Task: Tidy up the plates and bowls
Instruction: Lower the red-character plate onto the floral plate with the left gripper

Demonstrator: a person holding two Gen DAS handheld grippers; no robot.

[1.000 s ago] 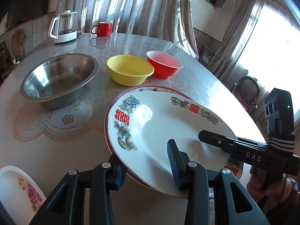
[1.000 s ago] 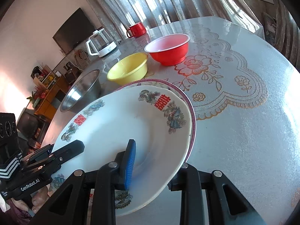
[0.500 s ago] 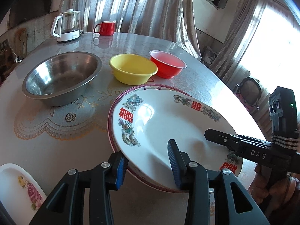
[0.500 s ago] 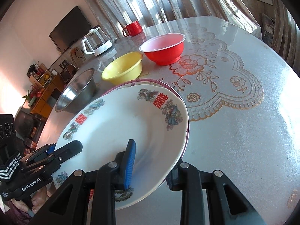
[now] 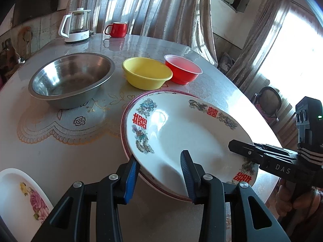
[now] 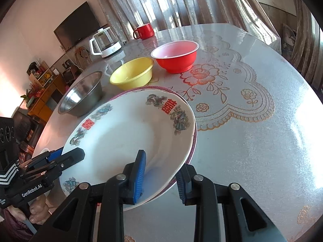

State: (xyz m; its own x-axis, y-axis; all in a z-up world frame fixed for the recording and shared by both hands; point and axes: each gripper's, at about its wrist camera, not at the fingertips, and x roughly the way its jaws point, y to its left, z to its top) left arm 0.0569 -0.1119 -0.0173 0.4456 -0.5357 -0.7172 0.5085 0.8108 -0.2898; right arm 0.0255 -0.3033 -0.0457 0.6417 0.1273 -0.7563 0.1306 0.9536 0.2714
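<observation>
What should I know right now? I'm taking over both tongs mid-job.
Left tongs: shut on the white plate, at its near rim.
Right tongs: shut on the same plate, at the other side.
The white plate lies tilted on, or just above, the purple-rimmed plate.
The steel bowl, yellow bowl and red bowl stand separately behind. The rose plate lies alone, near left.
Done: two plates nearly stacked.
Left: release, add the rose plate, probably nest the bowls.

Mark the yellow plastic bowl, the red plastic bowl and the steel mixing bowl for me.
yellow plastic bowl [image 5: 146, 74], left wrist view, on its inner floor.
red plastic bowl [image 6: 177, 65], right wrist view, on its outer wall.
steel mixing bowl [image 5: 70, 78], left wrist view, on its inner floor.
</observation>
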